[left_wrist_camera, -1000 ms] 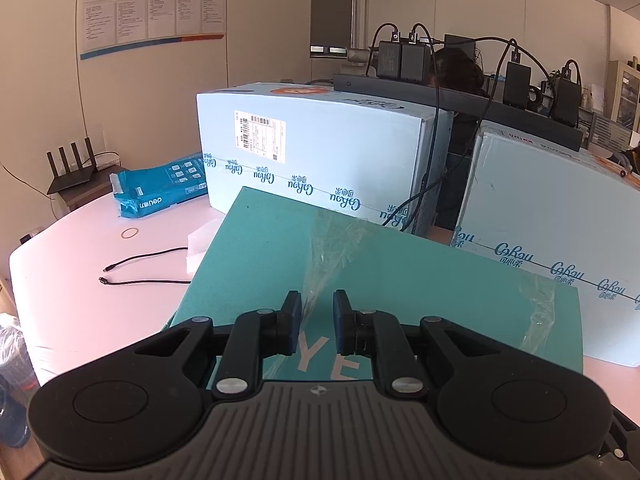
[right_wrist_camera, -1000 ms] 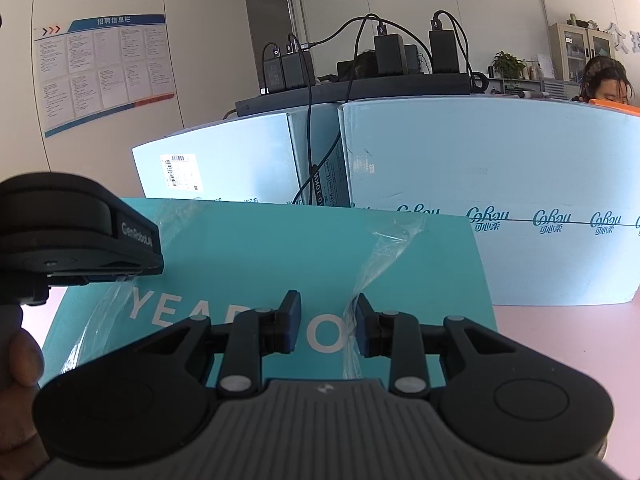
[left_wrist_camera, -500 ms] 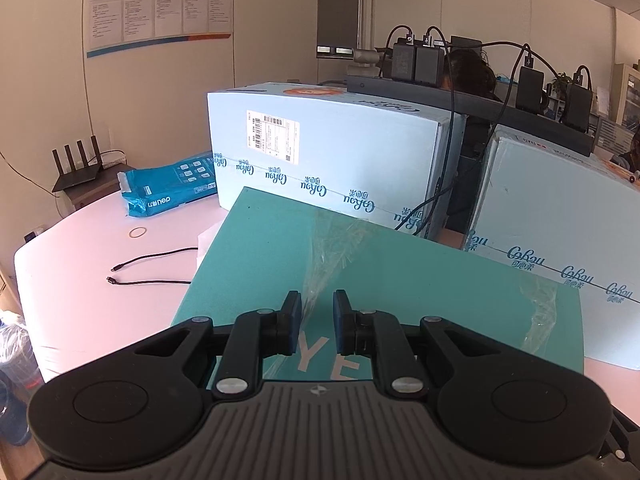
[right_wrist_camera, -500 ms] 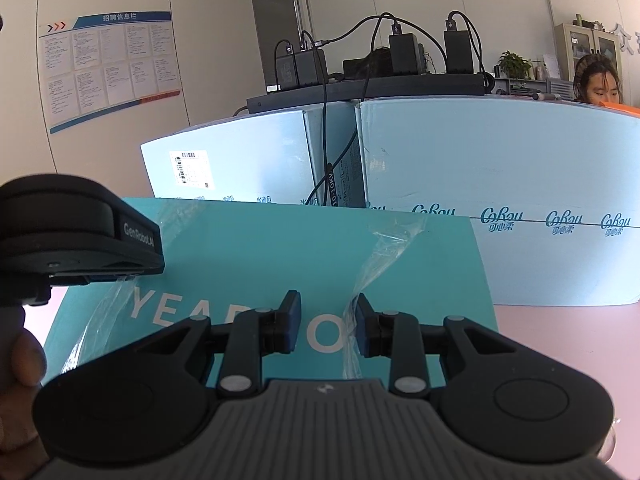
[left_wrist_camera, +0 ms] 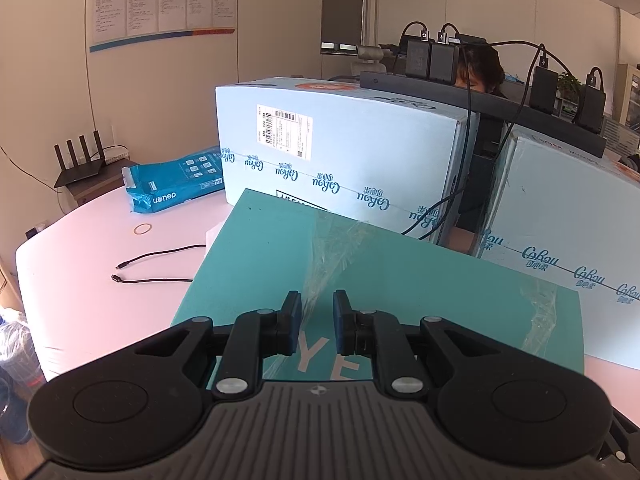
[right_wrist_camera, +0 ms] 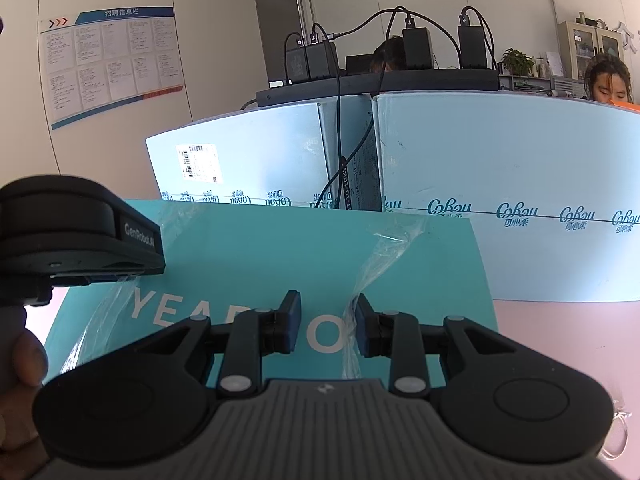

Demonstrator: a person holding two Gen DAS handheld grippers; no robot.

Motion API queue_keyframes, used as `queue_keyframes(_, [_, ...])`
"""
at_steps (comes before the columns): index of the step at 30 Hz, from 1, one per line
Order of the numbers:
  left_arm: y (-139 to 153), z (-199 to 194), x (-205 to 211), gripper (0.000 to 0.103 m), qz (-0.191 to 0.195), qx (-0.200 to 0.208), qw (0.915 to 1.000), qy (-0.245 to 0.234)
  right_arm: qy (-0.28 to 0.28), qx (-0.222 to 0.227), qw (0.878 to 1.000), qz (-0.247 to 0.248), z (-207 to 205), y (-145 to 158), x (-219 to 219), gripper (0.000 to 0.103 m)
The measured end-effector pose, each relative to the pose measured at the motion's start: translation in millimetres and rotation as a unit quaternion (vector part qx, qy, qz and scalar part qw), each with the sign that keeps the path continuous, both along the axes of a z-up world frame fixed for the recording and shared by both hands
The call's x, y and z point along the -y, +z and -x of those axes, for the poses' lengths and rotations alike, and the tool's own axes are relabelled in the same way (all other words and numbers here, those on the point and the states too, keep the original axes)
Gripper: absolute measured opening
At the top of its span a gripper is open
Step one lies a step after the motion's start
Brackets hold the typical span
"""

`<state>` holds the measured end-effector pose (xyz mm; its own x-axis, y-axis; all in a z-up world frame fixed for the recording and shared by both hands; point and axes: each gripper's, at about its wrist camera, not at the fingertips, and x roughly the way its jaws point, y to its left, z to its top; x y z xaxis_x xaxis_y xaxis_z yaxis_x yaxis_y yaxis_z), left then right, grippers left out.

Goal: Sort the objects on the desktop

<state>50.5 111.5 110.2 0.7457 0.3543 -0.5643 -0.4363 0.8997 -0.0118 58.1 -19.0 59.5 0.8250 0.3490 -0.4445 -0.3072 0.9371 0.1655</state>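
Both grippers, left gripper [left_wrist_camera: 317, 322] and right gripper [right_wrist_camera: 327, 324], had jaws slightly spread, pinching nothing, over one teal box [left_wrist_camera: 400, 276] at the table's [left_wrist_camera: 80, 300] near edge. Beyond: one black cable [left_wrist_camera: 160, 264], one blue packet [left_wrist_camera: 176, 186], two pale-blue cartons [left_wrist_camera: 340, 152].

Mounted on each handheld unit, just behind its claw, looking forward and slightly down along the fingers. From the left wrist: left claw [left_wrist_camera: 317, 322] low in frame, hovering close over the near left part of the teal book [left_wrist_camera: 400, 280], facing the pale blue cartons [left_wrist_camera: 360, 148] behind it, with pink table [left_wrist_camera: 100, 240] stretching left of the book. From the right wrist: right claw [right_wrist_camera: 323, 326] equally close over the near right part of the teal book [right_wrist_camera: 260, 248], facing the same cartons [right_wrist_camera: 500, 152]. Shared by both: book, cartons, wall notice board. Left unit's housing [right_wrist_camera: 80, 224] visible left of the book in the right view.
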Motion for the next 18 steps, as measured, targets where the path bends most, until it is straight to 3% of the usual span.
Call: queue_keyframes(18, [-3,-4,-20,0.012,0.001,-0.005,1.0,0.005,0.004,-0.006,1.0,0.003,-2,-2,-19,0.032])
